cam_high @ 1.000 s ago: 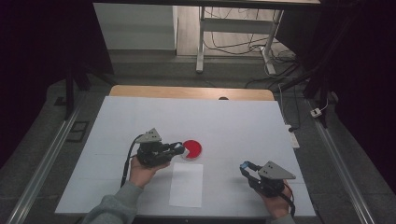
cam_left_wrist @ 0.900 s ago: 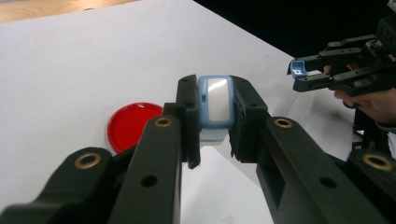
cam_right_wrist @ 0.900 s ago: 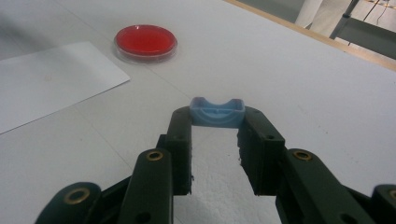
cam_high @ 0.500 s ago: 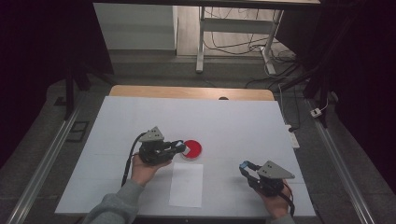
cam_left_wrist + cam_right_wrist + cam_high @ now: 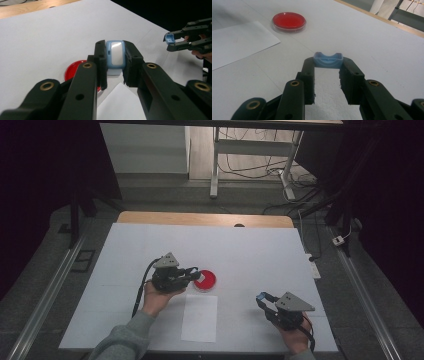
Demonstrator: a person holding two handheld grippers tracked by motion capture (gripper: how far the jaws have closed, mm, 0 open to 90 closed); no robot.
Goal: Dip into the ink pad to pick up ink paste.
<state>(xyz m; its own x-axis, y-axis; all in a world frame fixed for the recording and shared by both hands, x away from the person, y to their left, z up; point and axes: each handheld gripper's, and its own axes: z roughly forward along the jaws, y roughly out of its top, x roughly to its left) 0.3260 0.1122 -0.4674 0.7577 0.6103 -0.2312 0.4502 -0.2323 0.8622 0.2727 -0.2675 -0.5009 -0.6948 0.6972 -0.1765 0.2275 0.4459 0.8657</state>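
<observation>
My left gripper (image 5: pixel 115 62) is shut on a small blue-framed piece with a pale face (image 5: pixel 115 53), held upright between the jaws. In the high view the left gripper (image 5: pixel 195 276) lies left of centre, its tips over the left rim of a red round dish (image 5: pixel 207 281). That dish (image 5: pixel 73 72) shows just behind the left jaw. My right gripper (image 5: pixel 327 67) is shut on a small blue cap with a curved notch (image 5: pixel 328 60). The right gripper (image 5: pixel 261 298) rests near the front right of the table, apart from the dish (image 5: pixel 289 21).
A white sheet of paper (image 5: pixel 200 317) lies in front of the dish, near the front edge. The white tabletop (image 5: pixel 260 250) ends in a wooden strip (image 5: pixel 200 218) at the far side. Metal rails (image 5: pixel 45 295) run along both sides. Cables lie on the floor beyond.
</observation>
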